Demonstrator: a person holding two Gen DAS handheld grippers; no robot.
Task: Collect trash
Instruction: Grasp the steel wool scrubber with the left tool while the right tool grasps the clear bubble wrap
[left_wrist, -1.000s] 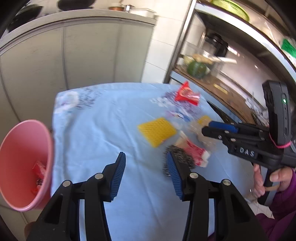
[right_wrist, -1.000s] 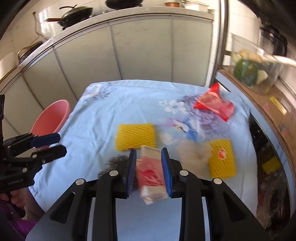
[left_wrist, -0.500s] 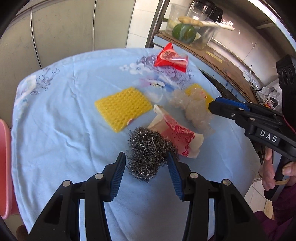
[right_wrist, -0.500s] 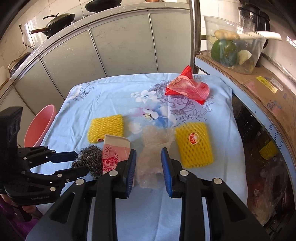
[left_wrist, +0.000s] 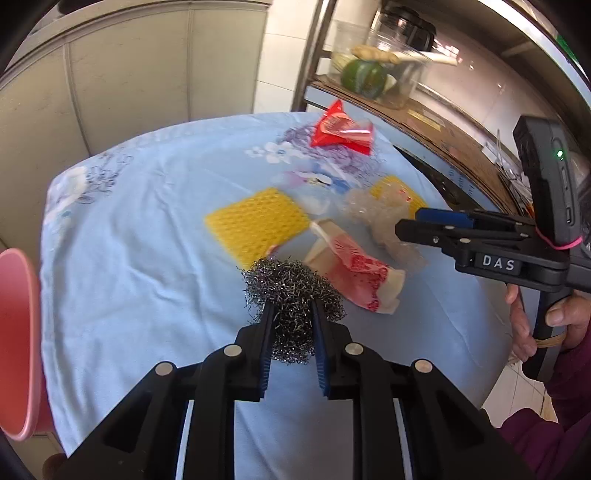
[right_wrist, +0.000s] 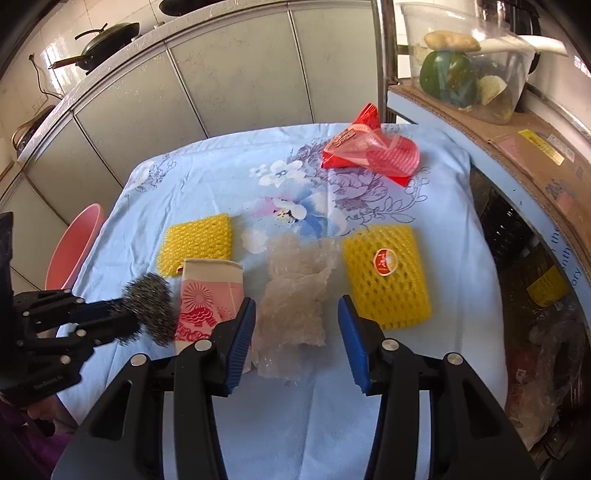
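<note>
A grey steel wool scourer lies near the front of the blue floral tablecloth. My left gripper is closing on it, and both pads press into the wool. In the right wrist view the scourer sits clamped at the left. My right gripper is opening above a crumpled clear plastic wrap, which lies between its fingers untouched. A red-and-white paper packet lies flat between the scourer and the plastic.
Two yellow foam nets and a red wrapper lie farther back on the cloth. A pink bin stands off the table's left edge. A shelf with a clear tub borders the right side.
My left jaws closed from wide apart onto the scourer. My right jaws let go of the red-and-white packet, shifted right over the clear plastic and widened. Both grippers came down closer to the table.
</note>
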